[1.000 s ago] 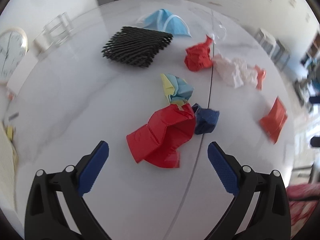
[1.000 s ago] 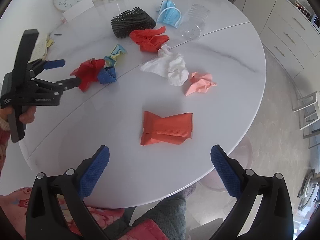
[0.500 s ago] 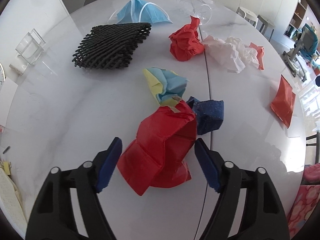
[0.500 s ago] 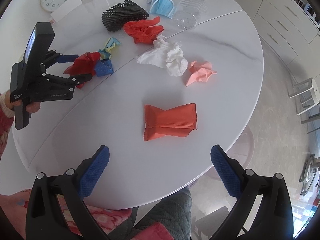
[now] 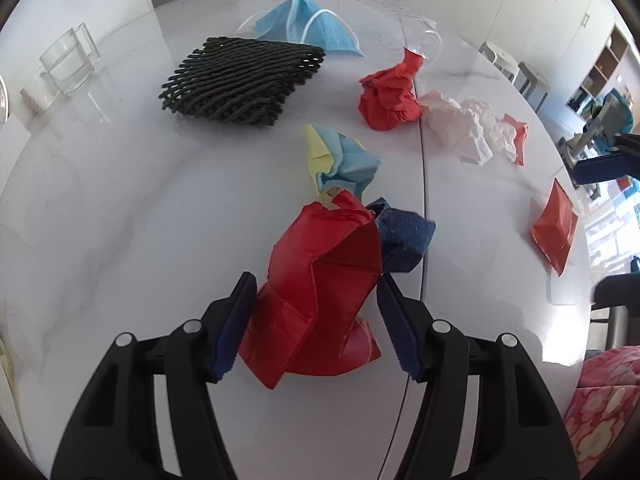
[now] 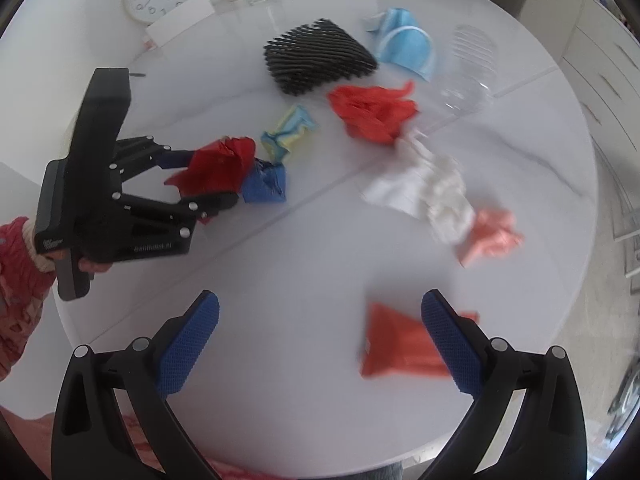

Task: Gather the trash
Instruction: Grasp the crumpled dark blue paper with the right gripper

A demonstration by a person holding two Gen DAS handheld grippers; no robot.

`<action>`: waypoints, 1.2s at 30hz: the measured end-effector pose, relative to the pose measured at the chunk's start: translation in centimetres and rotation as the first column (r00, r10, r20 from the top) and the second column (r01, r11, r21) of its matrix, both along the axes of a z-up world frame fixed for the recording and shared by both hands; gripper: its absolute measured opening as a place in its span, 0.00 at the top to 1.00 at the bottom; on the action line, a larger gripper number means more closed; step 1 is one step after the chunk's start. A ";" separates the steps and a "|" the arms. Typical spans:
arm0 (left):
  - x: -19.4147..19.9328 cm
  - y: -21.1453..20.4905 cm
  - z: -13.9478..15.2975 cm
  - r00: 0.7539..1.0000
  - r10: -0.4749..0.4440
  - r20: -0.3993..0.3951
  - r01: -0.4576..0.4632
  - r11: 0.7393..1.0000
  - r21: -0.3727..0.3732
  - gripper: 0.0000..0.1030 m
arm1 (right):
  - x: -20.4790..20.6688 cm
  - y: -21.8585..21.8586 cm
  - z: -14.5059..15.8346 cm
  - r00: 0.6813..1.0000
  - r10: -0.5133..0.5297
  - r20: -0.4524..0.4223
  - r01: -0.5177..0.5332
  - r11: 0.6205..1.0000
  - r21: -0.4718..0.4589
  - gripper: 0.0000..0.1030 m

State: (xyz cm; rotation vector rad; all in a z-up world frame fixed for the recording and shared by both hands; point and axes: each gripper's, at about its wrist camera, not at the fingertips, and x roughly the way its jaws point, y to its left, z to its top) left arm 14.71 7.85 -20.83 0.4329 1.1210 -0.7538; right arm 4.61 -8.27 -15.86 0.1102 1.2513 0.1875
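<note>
Left gripper (image 5: 316, 316) closing around the crumpled red paper (image 5: 324, 288) on the white table (image 5: 120, 208), blue pads (image 5: 236, 320) at its two sides, touching or nearly so, too close to call. Right gripper (image 6: 320, 340) spread wide with nothing between, hovering over the table edge beside the orange wrapper (image 6: 400, 344). Dark blue scrap (image 5: 404, 240) touching the red paper, yellow-and-blue wad (image 5: 340, 160) just behind

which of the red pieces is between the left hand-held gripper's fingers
The big crumpled red paper beside the dark blue wad; the left hand-held gripper is closing around it.
</note>
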 end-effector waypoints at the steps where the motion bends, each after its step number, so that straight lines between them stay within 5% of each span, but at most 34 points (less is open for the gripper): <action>1: 0.1 0.2 0.0 1.000 0.003 -0.004 -0.003 1.000 -0.004 0.42 | 0.7 0.3 -0.2 1.000 0.007 0.002 -0.007 1.000 0.008 0.02; 17: 1.1 2.9 0.2 0.998 0.031 -0.053 -0.032 0.999 -0.032 0.49 | 5.8 3.5 -2.7 0.997 0.072 -0.013 -0.071 0.996 0.056 0.03; 26: 1.3 4.4 0.8 0.992 0.107 -0.067 -0.111 0.992 -0.052 0.51 | 8.5 5.6 -4.5 0.994 0.109 -0.023 -0.108 0.993 0.044 0.27; 29: 1.0 4.9 1.2 0.989 0.132 -0.071 -0.136 0.989 -0.063 0.51 | 8.8 5.8 -4.8 0.994 0.101 -0.033 -0.100 0.994 0.040 0.45; 31: 0.7 5.2 1.5 0.985 0.153 -0.077 -0.159 0.985 -0.074 0.51 | 8.9 6.0 -5.2 0.993 0.105 -0.048 -0.104 0.994 0.030 0.66; 36: -0.3 5.4 2.1 0.977 0.193 -0.093 -0.203 0.973 -0.108 0.51 | 8.1 5.6 -4.9 0.994 0.096 -0.042 -0.095 0.995 0.028 0.68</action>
